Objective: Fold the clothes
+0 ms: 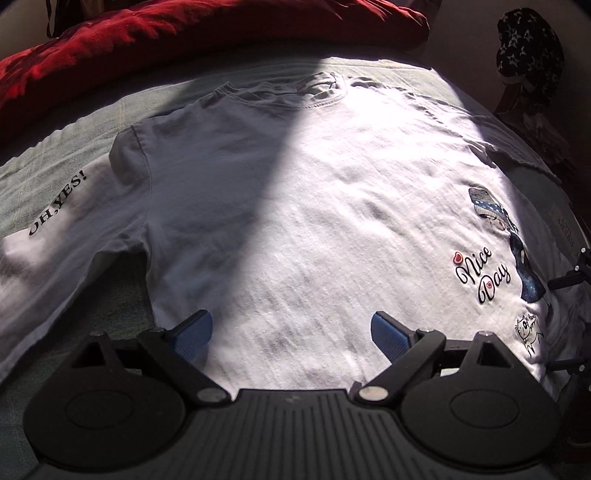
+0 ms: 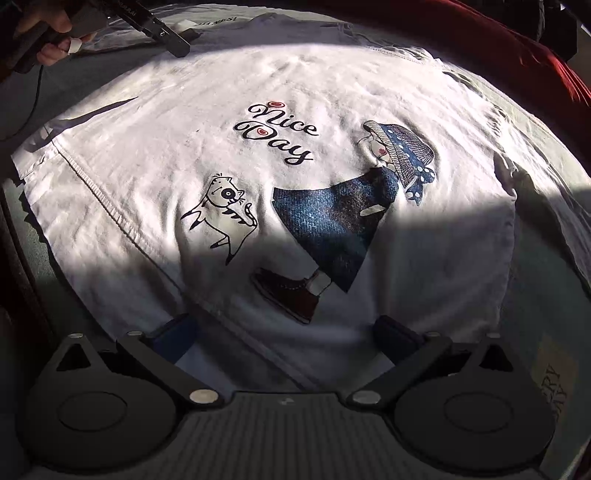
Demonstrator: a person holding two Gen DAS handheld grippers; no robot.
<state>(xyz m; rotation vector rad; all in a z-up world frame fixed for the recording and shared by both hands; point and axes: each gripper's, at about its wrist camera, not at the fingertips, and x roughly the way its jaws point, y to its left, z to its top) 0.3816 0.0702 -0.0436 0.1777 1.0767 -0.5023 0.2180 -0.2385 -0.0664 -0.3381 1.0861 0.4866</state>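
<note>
A white T-shirt [image 1: 295,206] lies flat, front up, on a grey-green sheet [image 1: 74,147]. Its left sleeve [image 1: 55,221] reads "OH,YES!", and a "Nice Day" print [image 2: 277,129] with a cat and a girl in a blue dress is on the chest. My left gripper [image 1: 291,328] is open over the shirt's body, its left blue pad [image 1: 192,332] near the side edge. My right gripper [image 2: 286,332] is open over the hem [image 2: 110,206] near the print, holding nothing. In the right wrist view the left gripper [image 2: 162,33] shows at the top left, held by a hand [image 2: 51,26].
A red blanket [image 1: 184,33] is bunched along the far edge of the bed. A dark star-patterned item [image 1: 528,48] sits at the far right. A printed label [image 2: 554,384] lies on the sheet by the shirt. Sunlight and shadow cross the shirt.
</note>
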